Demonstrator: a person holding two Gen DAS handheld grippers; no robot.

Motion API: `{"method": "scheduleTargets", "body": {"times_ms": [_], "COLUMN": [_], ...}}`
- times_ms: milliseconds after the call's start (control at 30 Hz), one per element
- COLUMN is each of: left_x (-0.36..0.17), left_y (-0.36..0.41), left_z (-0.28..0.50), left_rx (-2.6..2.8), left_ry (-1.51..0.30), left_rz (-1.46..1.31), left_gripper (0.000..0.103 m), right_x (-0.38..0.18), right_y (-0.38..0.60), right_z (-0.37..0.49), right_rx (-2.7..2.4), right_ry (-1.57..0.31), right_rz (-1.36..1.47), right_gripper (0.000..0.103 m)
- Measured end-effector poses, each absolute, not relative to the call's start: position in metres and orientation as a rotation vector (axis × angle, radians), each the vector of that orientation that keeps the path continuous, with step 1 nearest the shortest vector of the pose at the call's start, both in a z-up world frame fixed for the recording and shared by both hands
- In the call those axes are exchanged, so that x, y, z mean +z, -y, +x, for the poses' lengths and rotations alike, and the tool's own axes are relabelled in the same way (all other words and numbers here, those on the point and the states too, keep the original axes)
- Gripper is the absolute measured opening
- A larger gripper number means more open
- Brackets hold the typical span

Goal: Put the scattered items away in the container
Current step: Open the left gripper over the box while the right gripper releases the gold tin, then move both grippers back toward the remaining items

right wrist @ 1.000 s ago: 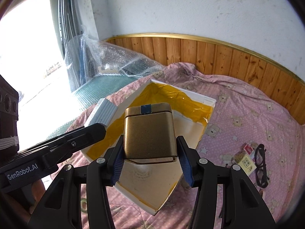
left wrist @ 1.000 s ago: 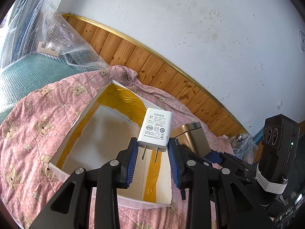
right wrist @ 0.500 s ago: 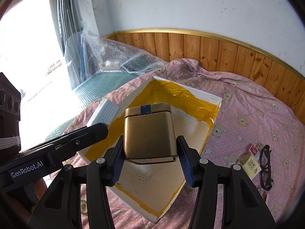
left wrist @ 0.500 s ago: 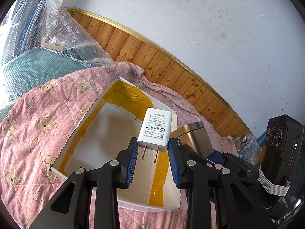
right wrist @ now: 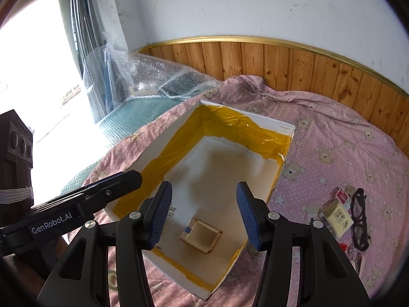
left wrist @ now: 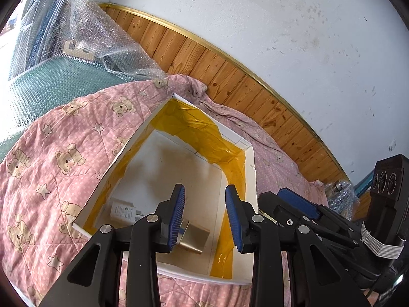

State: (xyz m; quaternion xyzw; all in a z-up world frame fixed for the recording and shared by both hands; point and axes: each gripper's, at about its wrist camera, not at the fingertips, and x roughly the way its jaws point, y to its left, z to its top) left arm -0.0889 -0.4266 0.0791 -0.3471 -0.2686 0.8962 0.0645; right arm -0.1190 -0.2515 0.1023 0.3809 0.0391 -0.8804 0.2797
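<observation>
A white cardboard box (left wrist: 250, 168) (right wrist: 286, 130) lined with yellow tape lies open on the pink bear-print quilt. Inside it near the front lie a white charger plug (left wrist: 122, 211) and a gold tin (left wrist: 195, 238) (right wrist: 202, 236); in the right wrist view only the charger's prongs (right wrist: 171, 211) show past a finger. My left gripper (left wrist: 205, 215) hangs open above the box with nothing between its blue pads. My right gripper (right wrist: 203, 215) is also open and empty over the box, right of the left one.
On the quilt right of the box lie a small printed carton (right wrist: 337, 216), a red-and-white pack (right wrist: 341, 196) and black glasses (right wrist: 359, 220). Bubble wrap (right wrist: 153, 76) and a green mat (left wrist: 46, 87) sit at the left, wood-panelled wall (right wrist: 294, 61) behind.
Both grippers opened. The charger dropped from the left gripper and the gold tin from the right; both now lie in the box. The cameras tilted down over the box.
</observation>
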Motion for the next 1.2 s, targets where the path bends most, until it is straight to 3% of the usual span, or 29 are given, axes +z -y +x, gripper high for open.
{"method": "scheduleTargets", "body": {"times_ms": [633, 1200], "left_x": [0.089, 0.091], "left_y": [0.405, 0.322], "left_z": [-0.08, -0.085], "left_rx": [2.689, 2.583], "left_ry": [0.733, 0.551], "left_rz": [-1.059, -1.121], "left_gripper": [0.035, 0.035], "right_x": [0.104, 0.076], "right_y": [0.226, 0.14], "right_z": [-0.107, -0.097], "right_rx": [-2.365, -2.421], "right_ry": [-0.025, 0.148], "right_rz": [1.021, 1.102], "right_gripper": [0.056, 0.056]}}
